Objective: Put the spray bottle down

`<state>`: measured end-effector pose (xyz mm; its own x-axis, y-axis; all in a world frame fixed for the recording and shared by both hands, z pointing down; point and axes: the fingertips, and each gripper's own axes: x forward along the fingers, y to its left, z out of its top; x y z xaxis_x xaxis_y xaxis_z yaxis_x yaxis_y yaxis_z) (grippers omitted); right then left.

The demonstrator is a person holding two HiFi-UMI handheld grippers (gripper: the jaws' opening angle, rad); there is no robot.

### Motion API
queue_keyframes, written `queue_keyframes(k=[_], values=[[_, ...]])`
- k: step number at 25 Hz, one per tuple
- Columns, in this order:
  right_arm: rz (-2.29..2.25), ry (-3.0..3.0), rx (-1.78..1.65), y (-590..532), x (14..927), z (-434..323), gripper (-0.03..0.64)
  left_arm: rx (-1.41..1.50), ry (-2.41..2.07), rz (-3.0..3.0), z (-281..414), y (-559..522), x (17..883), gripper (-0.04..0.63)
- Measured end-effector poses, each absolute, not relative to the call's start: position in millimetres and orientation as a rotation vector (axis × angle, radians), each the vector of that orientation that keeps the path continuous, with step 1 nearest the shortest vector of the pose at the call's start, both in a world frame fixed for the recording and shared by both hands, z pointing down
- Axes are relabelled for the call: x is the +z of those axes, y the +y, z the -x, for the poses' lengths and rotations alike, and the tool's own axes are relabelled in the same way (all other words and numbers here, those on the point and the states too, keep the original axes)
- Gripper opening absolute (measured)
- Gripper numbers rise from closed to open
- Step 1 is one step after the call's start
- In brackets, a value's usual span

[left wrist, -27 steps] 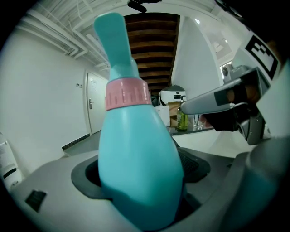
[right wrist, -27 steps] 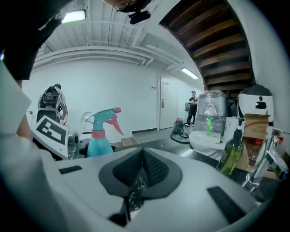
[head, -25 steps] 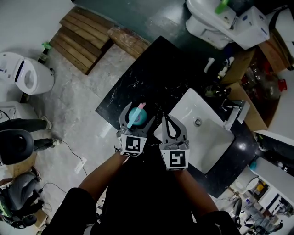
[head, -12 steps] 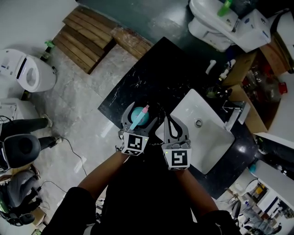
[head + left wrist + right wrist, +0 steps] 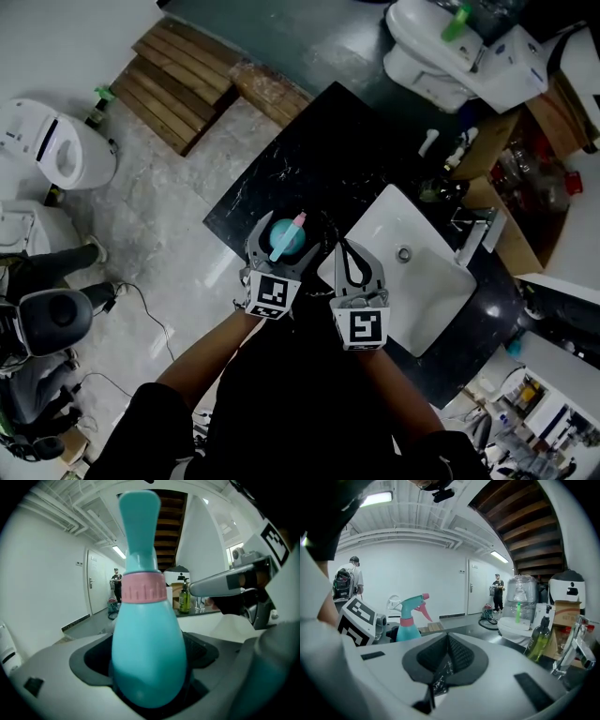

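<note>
A teal spray bottle (image 5: 284,236) with a pink collar and trigger stands upright between the jaws of my left gripper (image 5: 279,240), over the black marble counter (image 5: 309,169) left of the sink. In the left gripper view the spray bottle (image 5: 145,639) fills the middle, its belly seated in the dark jaw pads. My right gripper (image 5: 351,262) is beside it over the sink's near-left corner, jaws together with nothing between them. In the right gripper view the spray bottle (image 5: 410,618) shows at the left, beside the left gripper's marker cube (image 5: 356,618).
A white sink basin (image 5: 412,281) with a tap (image 5: 473,225) lies right of the grippers. A green soap bottle (image 5: 539,641) stands by the tap. Toilets (image 5: 56,155), wooden pallets (image 5: 173,80) and a vacuum cleaner (image 5: 47,323) are on the floor to the left. People stand in the background.
Both grippers and the bottle hold nearly the same place; the view has shifted slightly. The left gripper's hold on the bottle is unchanged.
</note>
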<state>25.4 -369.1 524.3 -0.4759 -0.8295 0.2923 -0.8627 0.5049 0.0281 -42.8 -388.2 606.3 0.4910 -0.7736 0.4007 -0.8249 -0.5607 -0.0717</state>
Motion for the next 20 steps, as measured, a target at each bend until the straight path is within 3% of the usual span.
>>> queue_keyframes(k=[20], values=[[-1.416, -2.492, 0.266, -311, 516, -14, 0.017, 0.501, -1.489, -2.499, 83, -321, 572, 0.457]])
